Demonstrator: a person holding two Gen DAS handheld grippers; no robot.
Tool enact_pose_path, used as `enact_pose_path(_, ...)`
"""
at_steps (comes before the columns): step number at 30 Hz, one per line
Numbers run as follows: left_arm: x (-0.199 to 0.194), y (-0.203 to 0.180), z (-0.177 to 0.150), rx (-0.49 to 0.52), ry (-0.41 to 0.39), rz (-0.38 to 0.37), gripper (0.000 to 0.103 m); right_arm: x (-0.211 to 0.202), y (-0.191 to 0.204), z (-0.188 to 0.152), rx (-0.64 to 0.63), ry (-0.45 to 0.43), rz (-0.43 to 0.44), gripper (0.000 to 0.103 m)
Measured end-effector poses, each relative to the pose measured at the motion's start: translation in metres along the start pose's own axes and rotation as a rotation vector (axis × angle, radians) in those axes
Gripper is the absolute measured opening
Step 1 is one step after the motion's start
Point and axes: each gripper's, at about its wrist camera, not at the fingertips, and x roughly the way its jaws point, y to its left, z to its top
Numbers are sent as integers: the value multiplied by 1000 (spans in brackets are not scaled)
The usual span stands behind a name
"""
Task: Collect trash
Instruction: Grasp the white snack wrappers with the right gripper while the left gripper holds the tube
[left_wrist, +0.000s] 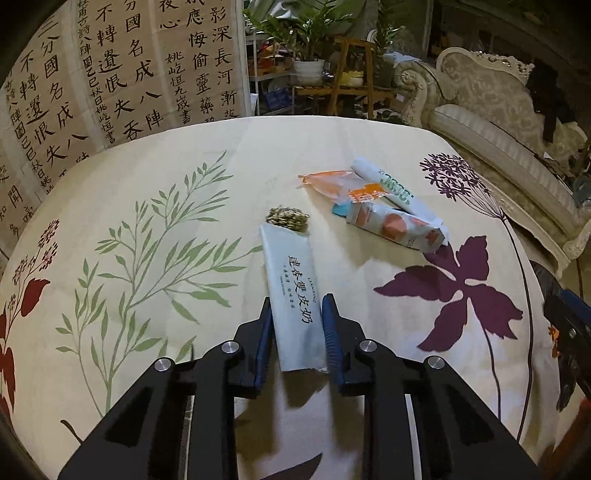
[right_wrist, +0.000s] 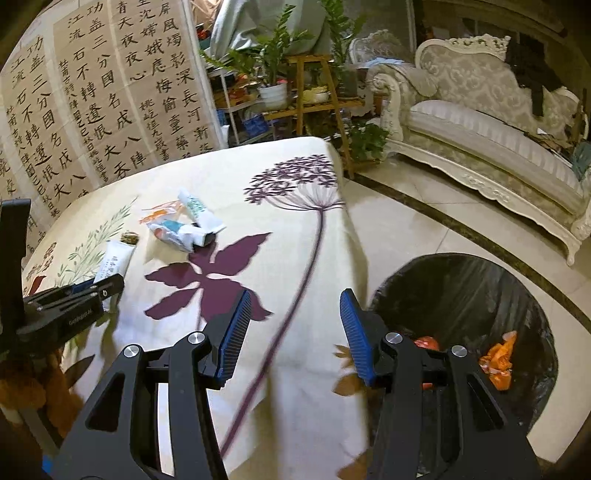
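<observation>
Left gripper (left_wrist: 297, 325): jaws grasping white wrapper (left_wrist: 291, 291) on worktop (left_wrist: 147, 177).
Right gripper (right_wrist: 295, 332): jaws released, beside bin (right_wrist: 480, 291).
Other wrappers (left_wrist: 384, 214): beyond white wrapper.

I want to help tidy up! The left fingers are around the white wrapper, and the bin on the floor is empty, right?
Not quite. The bin isn't empty: the right wrist view shows orange trash inside. The left fingers are indeed around the white wrapper.
</observation>
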Motion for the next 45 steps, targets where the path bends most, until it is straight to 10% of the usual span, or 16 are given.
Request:
enact_pose_path(14, -14, 40, -4, -68, -27, -54, 11, 42, 52, 36, -68, 20, 39, 49)
enact_pose_path(16, -13, 42, -4, -66, -27, -56, 14, 46, 56, 38, -69, 25, 40, 49)
enact_pose_path(20, -11, 51, -4, -96, -38, -55, 54, 52, 65, 39, -80, 31, 38, 49)
enact_pose_path(26, -1, 56, -2, -81, -14, -56, 54, 63, 65, 48, -70, 32, 22, 49)
enact_pose_path(30, -1, 50, -5, -28, -31, -17, 33, 71, 67, 52, -69, 38, 13, 49)
enact_pose_path(45, -4, 65, -6, -53, -39, -49, 24, 63, 94, 28, -135, 85, 58, 49)
